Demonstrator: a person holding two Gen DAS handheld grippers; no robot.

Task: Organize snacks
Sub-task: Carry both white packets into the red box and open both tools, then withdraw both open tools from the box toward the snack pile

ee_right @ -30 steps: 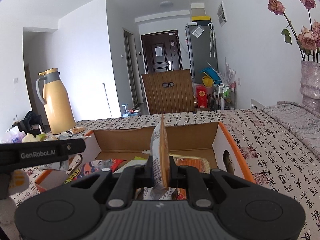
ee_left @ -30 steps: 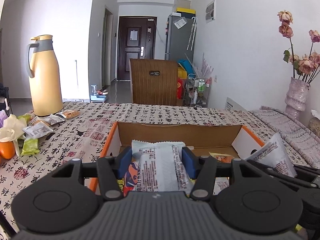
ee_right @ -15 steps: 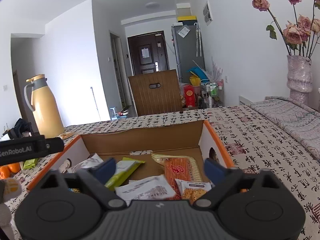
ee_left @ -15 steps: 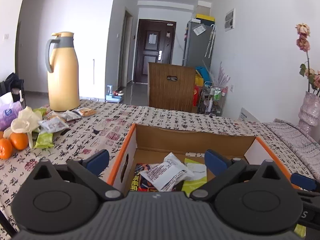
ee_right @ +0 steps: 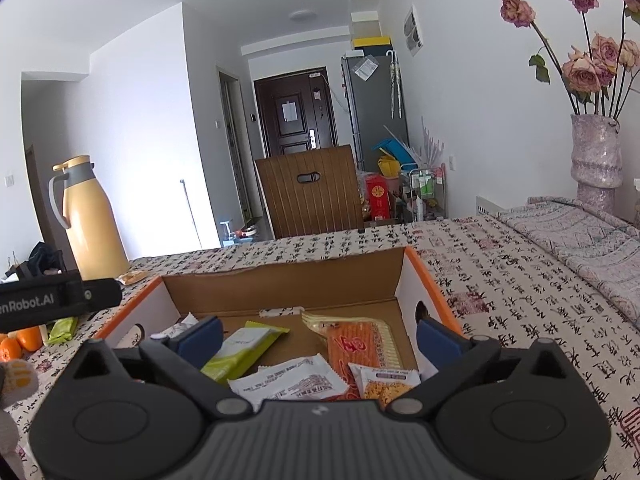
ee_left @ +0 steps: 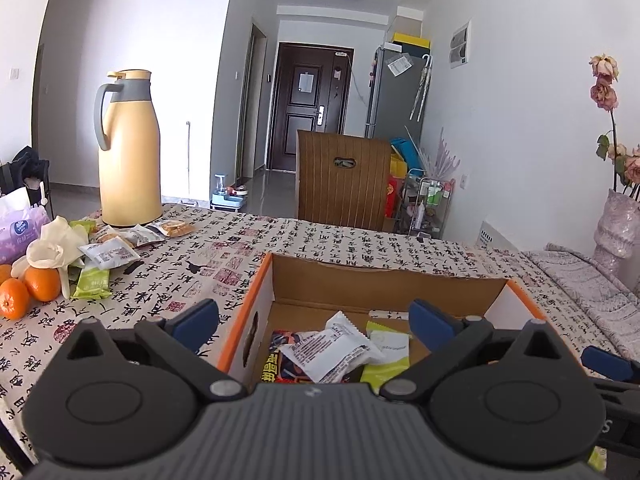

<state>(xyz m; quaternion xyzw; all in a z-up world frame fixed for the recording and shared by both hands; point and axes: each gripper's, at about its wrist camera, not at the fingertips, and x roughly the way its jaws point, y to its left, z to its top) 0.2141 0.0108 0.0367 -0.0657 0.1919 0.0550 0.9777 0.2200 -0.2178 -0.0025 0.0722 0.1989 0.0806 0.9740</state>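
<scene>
An orange-rimmed cardboard box (ee_left: 380, 284) (ee_right: 280, 288) lies on the patterned tablecloth. In it are a white packet (ee_left: 332, 350), a green packet (ee_left: 386, 354) and a dark packet (ee_left: 280, 364). The right wrist view adds an orange-red packet (ee_right: 362, 346), a white packet (ee_right: 290, 380) and a small cracker packet (ee_right: 386, 386). My left gripper (ee_left: 314, 320) hangs open over the box's near left part, holding nothing. My right gripper (ee_right: 319, 336) hovers over the near right part; its jaws are opening, with nothing between them. More loose snack packets (ee_left: 116, 254) lie at the table's left.
A yellow thermos jug (ee_left: 128, 148) stands at the far left behind the loose snacks. Oranges (ee_left: 28, 292) and a tissue pack (ee_left: 16, 232) sit at the left edge. A vase of dried roses (ee_right: 596, 156) stands at the right. A wooden chair back (ee_left: 344, 180) rises behind the table.
Both grippers went from shut on a packet to wide open. The left one's white packet and the right one's upright packet dropped into the box.
</scene>
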